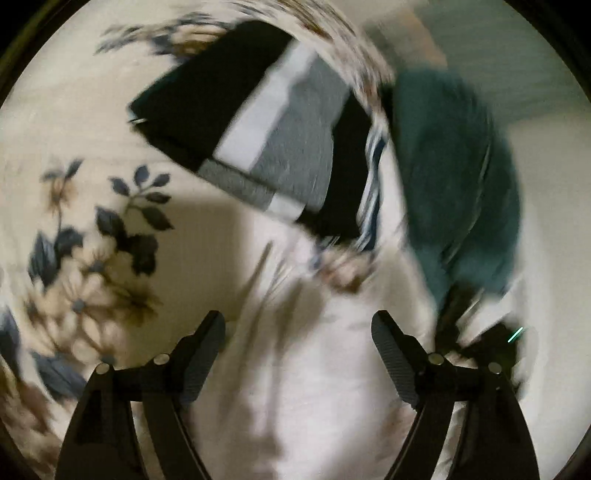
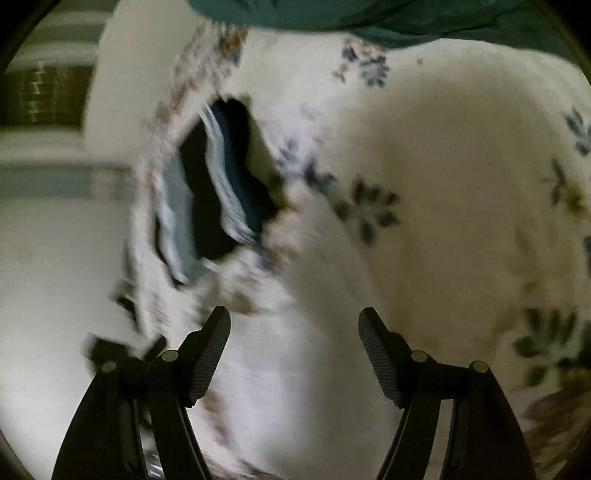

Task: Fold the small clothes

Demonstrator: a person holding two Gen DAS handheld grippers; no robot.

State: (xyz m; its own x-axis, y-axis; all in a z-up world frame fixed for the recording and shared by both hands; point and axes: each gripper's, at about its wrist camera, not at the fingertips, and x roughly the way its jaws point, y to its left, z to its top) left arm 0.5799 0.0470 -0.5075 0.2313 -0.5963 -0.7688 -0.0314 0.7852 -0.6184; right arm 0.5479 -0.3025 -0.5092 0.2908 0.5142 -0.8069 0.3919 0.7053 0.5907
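Both views are smeared with motion blur, and we find no brand, label or writing that can be read anywhere in them.

In the left wrist view, our left hand-held gripper has its two fingers spread wide with nothing between them, hovering over a pale, wrinkled patch of the floral bedspread. Ahead of it lies the stack of folded clothes: a black piece, a white band, grey pieces and a blue-and-white striped edge, resting on the bedspread near its border. Just to the right of the stack, a dark teal garment hangs or stands beside the bed; we cannot tell whether it is worn by someone.

In the right wrist view, our right hand-held gripper is likewise spread apart and holds nothing, above the same white cloth with blue and brown flowers. The folded stack shows here up and to the left of the fingers, close to the bed's edge. The teal fabric runs along the top of this view.
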